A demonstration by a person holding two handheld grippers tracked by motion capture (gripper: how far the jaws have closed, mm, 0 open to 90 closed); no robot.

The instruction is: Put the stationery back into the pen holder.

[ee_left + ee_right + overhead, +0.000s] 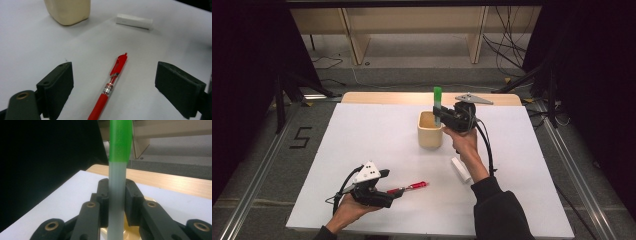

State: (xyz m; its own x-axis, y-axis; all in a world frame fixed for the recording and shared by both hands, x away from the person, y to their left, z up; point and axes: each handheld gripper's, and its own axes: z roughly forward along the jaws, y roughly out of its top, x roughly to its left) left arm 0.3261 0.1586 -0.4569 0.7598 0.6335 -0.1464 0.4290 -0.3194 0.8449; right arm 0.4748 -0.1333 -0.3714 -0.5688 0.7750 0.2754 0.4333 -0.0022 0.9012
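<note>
My right gripper (pixel 439 116) is shut on a green-capped marker (pixel 437 102) with a pale barrel, held upright over the cream cup (pixel 430 131) at mid-table. In the right gripper view the marker (pixel 117 182) stands clamped between the two pads, and the right gripper (pixel 117 195) points across the cup's rim. My left gripper (pixel 394 192) rests near the front left of the white sheet, open. A red pen (pixel 110 85) lies on the sheet between its wide jaws, untouched; the left gripper (pixel 113 85) straddles it. The red pen (pixel 412 187) points right.
A white cap-like tube (pixel 460 169) lies on the sheet right of centre, by the right forearm; the same white tube (pixel 134 20) lies beyond the pen. The cream cup (pixel 67 11) stands far left there. A wooden strip (pixel 382 97) edges the table's far side.
</note>
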